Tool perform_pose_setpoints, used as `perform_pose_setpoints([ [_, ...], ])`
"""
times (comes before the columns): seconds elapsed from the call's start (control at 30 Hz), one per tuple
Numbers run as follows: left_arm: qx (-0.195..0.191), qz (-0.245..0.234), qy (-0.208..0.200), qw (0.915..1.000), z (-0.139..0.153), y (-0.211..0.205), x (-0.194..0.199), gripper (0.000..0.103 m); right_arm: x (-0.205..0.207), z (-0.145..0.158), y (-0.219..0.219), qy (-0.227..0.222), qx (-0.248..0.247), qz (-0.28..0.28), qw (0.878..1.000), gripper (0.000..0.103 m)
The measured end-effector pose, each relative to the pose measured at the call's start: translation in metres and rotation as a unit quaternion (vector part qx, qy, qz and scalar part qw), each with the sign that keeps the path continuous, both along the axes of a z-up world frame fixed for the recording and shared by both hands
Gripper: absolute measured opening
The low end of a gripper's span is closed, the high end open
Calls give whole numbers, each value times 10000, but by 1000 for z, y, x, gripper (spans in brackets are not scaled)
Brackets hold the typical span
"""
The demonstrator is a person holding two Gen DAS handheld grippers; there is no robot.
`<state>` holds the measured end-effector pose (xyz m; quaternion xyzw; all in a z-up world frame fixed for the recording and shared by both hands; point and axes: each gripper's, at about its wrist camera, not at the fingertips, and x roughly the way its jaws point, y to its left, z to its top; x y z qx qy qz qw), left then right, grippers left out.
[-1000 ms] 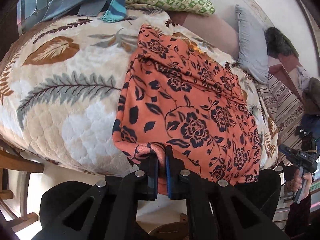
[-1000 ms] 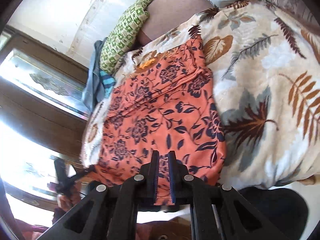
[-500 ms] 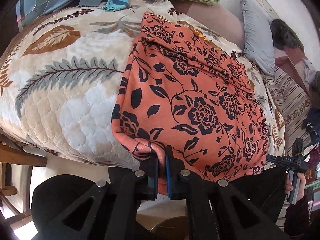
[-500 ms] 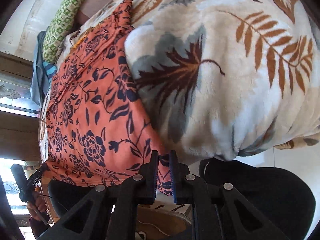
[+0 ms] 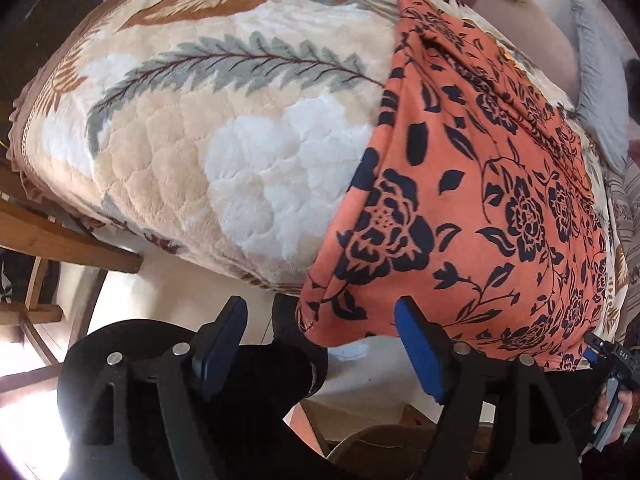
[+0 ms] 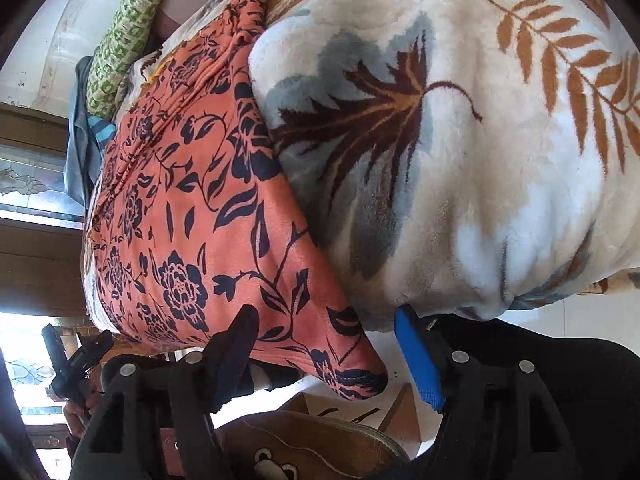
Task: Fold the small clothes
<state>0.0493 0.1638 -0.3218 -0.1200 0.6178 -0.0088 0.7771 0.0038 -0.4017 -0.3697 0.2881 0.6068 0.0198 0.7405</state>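
Note:
An orange garment with dark blue flowers (image 5: 480, 208) lies spread on the leaf-patterned blanket (image 5: 240, 140), its near hem hanging over the bed's edge. My left gripper (image 5: 320, 332) is opening. The hem's left corner hangs loose between its blue pads (image 5: 416, 348) without being pressed. In the right wrist view the garment (image 6: 192, 208) runs up the left side. My right gripper (image 6: 328, 344) is opening too, with the hem's right corner (image 6: 356, 380) drooping free between the fingers. Each view shows the other gripper small at the far end of the hem.
A green patterned pillow (image 6: 120, 36) and blue clothes (image 6: 80, 132) lie at the head of the bed, with a grey pillow (image 5: 600, 92) beside them. A wooden frame (image 5: 60, 240) stands left of the bed. A brown slipper (image 6: 304, 448) is on the pale floor below.
Both grippers were shut on the garment's hem corners and have now spread and let them go. Both hands sank toward the bed's edge, and the hem now hangs loose.

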Motion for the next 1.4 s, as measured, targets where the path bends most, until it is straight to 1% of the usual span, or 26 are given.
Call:
perform_pose_setpoints([
  [0.13, 91, 228, 220, 9995, -22, 18, -1, 80, 4, -10, 7, 84, 5, 10, 10000, 74],
  [0.2, 138, 31, 182, 9997, -26, 13, 1, 80, 3, -13, 9, 99, 56, 23, 9999, 74],
  [0.23, 81, -104, 232, 9996, -29, 8, 2, 80, 3, -14, 11, 132, 92, 64, 9998, 73],
  [0.3, -74, -295, 301, 9991, -34, -2, 5, 80, 2, -17, 18, 236, 258, 211, 9992, 54],
  [0.33, -80, -392, 280, 9988, -36, -6, 5, 80, 1, -17, 23, 246, 234, 312, 9989, 40],
  [0.37, -24, -510, 233, 9984, -38, -12, 8, 80, 1, -13, 29, 193, 44, 418, 9989, 38],
  [0.4, 112, -603, 174, 9980, -39, -19, 10, 80, 0, -10, 35, 139, -75, 531, 9985, 36],
  [0.43, 265, -653, 97, 9975, -40, -22, 12, 80, -1, -8, 39, 83, -19, 594, 9982, 24],
  [0.5, 384, -721, -38, 9967, -42, -25, 13, 80, -3, -3, 41, 51, -30, 604, 9982, 21],
  [0.53, 363, -749, -99, 9965, -42, -27, 13, 76, -4, -1, 41, 17, -52, 632, 9980, 17],
  [0.57, 285, -792, -142, 9964, -41, -28, 12, 64, -5, 1, 41, -37, -36, 635, 9980, 13],
  [0.6, 147, -845, -153, 9962, -41, -30, 12, 55, -6, 4, 39, -96, 31, 604, 9981, 12],
  [0.63, 28, -909, -144, 9958, -42, -34, 12, 37, -7, 6, 39, -138, 113, 559, 9983, 11],
  [0.67, 66, -979, -147, 9951, -42, -39, 10, 30, -7, 7, 38, -156, 183, 522, 9983, 11],
  [0.7, 180, -1049, -155, 9942, -42, -43, 9, 21, -10, 9, 37, -163, 231, 495, 9984, 11],
  [0.73, 174, -1071, -177, 9939, -41, -45, 8, 13, -11, 10, 36, -174, 261, 485, 9983, 11],
  [0.77, 107, -1042, -193, 9943, -39, -45, 7, 9, -11, 12, 37, -202, 274, 485, 9982, 11],
  [0.83, -83, -972, -218, 9950, -34, -41, 4, 7, -12, 19, 36, -306, 335, 520, 9976, 10],
  [0.93, -277, -1033, -325, 9937, -20, -35, -3, 6, -15, 34, 37, -550, 500, 574, 9956, 10],
  [1.1, -732, -1151, -567, 9890, 14, -34, -3, 6, -11, 62, 37, -1051, 1065, 614, 9868, 10],
  [1.23, -1111, -1273, -855, 9819, 51, -40, 11, 6, 1, 82, 43, -1476, 1549, 578, 9751, 10],
  [1.4, -1470, -1362, -1113, 9734, 85, -44, 48, 6, 25, 99, 35, -1840, 1843, 405, 9646, 10],
])
